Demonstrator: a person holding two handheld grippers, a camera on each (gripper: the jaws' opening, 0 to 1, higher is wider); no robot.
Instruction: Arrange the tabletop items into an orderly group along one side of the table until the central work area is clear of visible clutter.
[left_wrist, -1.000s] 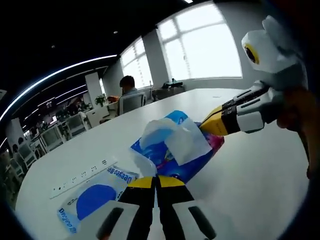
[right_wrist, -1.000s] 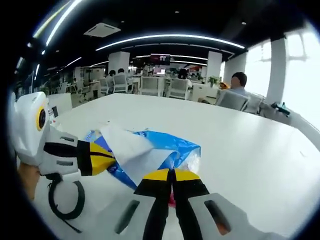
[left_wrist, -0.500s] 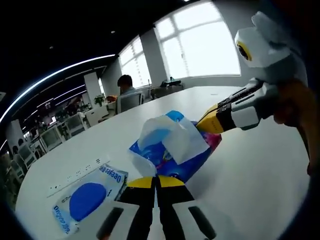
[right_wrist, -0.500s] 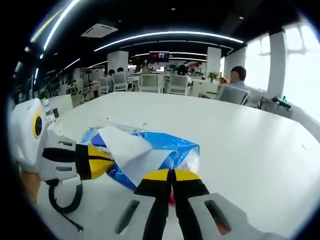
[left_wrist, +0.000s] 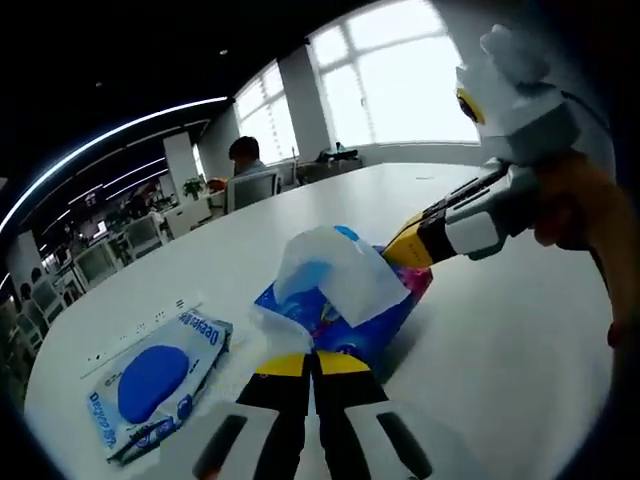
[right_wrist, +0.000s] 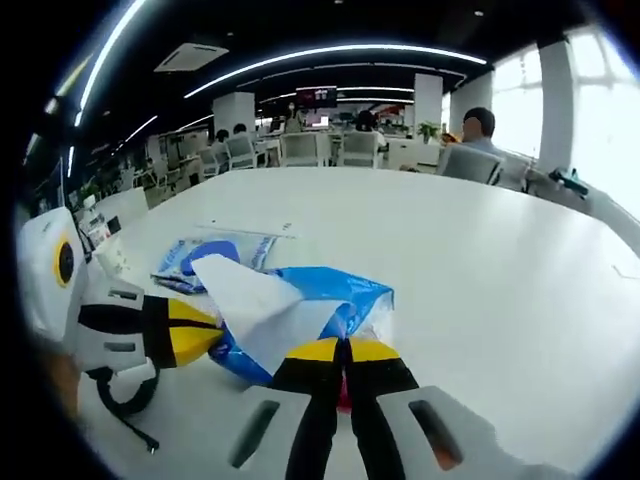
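Observation:
A blue tissue pack (left_wrist: 345, 318) with a white tissue (left_wrist: 340, 272) sticking out of its top hangs just above the white table (left_wrist: 500, 350), held from both ends. My left gripper (left_wrist: 311, 366) is shut on its near edge. My right gripper (left_wrist: 408, 243) reaches in from the right, shut on the pink far end. In the right gripper view the same tissue pack (right_wrist: 335, 298) lies between my right gripper (right_wrist: 345, 351), shut on it, and my left gripper (right_wrist: 203, 331) coming from the left. A flat wipes pack (left_wrist: 150, 377) with a blue oval lies to the left on the table.
A white power strip (left_wrist: 135, 335) lies beyond the wipes pack (right_wrist: 212, 256); the power strip (right_wrist: 245, 230) sits farther back in the right gripper view. A black cable loop (right_wrist: 125, 398) hangs below the left gripper. A person (right_wrist: 478, 135) sits beyond the table among office chairs.
Both grippers keep their hold on the tissue pack and have moved with it. The wipes pack has come nearer in the left gripper view and now shows beyond the pack in the right gripper view.

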